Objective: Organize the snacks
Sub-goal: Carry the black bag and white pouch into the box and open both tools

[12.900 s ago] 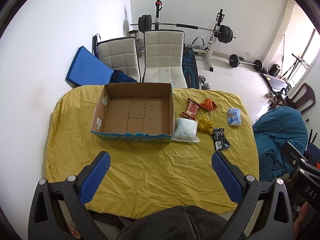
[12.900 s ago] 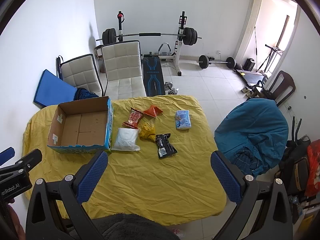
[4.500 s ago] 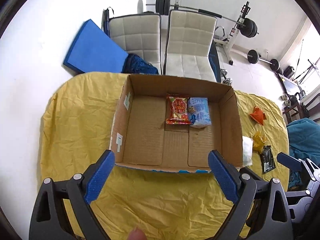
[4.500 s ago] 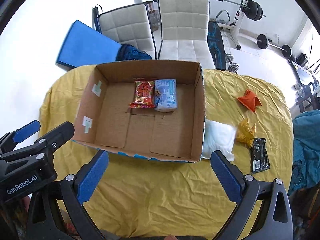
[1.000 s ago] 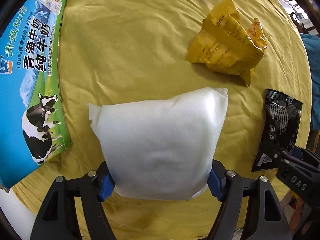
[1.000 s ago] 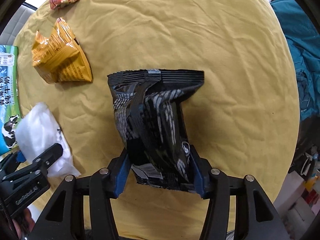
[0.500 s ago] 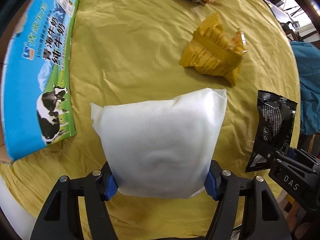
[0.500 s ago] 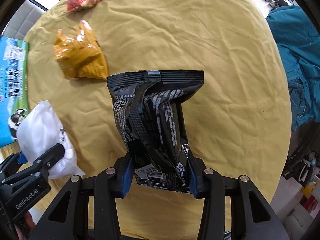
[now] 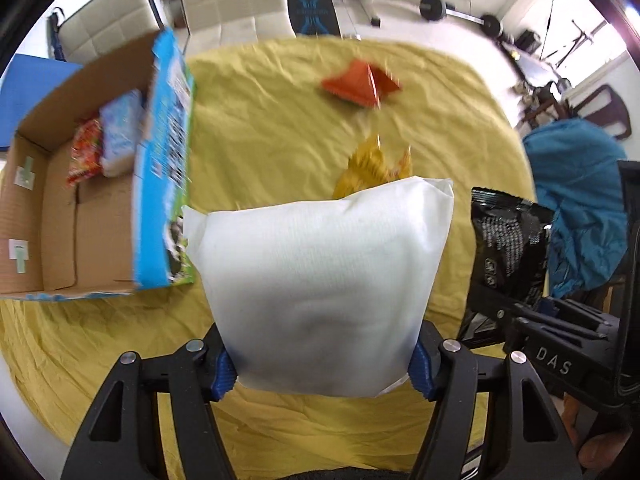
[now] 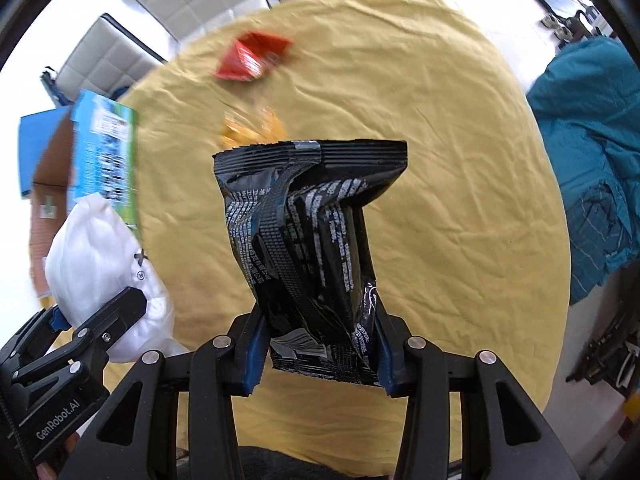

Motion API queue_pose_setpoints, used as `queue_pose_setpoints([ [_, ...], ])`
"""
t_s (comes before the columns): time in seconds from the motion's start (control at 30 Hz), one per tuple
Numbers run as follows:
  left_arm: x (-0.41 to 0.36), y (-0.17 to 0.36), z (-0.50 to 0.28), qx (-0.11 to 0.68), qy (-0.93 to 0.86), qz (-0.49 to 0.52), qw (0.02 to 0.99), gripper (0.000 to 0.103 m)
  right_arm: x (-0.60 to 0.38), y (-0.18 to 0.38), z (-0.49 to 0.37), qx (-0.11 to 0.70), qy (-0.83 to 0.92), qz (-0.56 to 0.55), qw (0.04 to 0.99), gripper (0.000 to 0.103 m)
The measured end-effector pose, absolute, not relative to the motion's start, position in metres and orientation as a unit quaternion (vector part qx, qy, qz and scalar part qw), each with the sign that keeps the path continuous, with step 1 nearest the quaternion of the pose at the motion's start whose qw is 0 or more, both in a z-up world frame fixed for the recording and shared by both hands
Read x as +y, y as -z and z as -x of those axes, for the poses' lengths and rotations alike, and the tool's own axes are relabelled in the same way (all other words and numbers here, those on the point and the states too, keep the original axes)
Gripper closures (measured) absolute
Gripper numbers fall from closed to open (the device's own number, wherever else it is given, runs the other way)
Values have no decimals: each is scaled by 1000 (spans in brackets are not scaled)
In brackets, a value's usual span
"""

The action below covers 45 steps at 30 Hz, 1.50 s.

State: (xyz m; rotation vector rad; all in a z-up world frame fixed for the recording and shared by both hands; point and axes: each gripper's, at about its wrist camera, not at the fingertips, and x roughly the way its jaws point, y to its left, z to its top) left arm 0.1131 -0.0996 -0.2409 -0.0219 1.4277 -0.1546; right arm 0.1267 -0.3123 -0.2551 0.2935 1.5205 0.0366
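The left gripper (image 9: 320,364) is clenching a plump white packet (image 9: 320,280) by its lower end, its blue-padded jaws pressing in on both sides so that the packet is standing up in front of the camera, clear of the yellow tablecloth (image 9: 280,120). The right gripper (image 10: 318,354) is doing the same with a crinkled black snack bag (image 10: 308,232), its jaws drawn in narrower and pinching the bag's bottom edge while the bag is rising upright above the cloth. In the left wrist view, the cardboard box (image 9: 108,208) is sitting on the cloth to the left of the white packet, its blue printed wall facing the snacks; a red snack packet (image 9: 82,152) and a pale blue-and-white packet (image 9: 120,136) are lying side by side inside it against the far wall. An orange triangular packet (image 9: 358,84) and a yellow packet (image 9: 374,164) are lying on the cloth beyond the grippers, the yellow one partly hidden behind the white packet. The right wrist view is showing only the box's outer wall, not its contents, but it is showing the white packet from the side, bulging past the left gripper's fingers. The left wrist view is catching the black bag at its right edge.
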Motion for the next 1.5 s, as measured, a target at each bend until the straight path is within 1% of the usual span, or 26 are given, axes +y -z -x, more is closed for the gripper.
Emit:
queue_pose_setpoints([
  [0.2,-76,190,-116,617,60,31,784,39,-297,195,-130,652,-55,-130,745,57],
  [0.4,-40,162,-121,583,46,38,810,39,-244,161,-146,621,-79,-119,771,57],
  [0.73,64,122,-124,545,22,54,837,39,-132,125,-160,599,-126,-101,784,57],
  [0.87,105,122,-129,541,7,59,839,39,-89,129,-165,603,-138,-96,780,57],
  [1.07,158,136,-138,556,-14,74,827,39,-37,154,-179,620,-143,-87,766,57],
  [1.3,204,178,-170,594,-30,80,800,39,-2,210,-207,653,-122,-78,743,57],
  [1.5,229,230,-213,631,-42,71,771,39,13,267,-228,688,-98,-70,715,57],
])
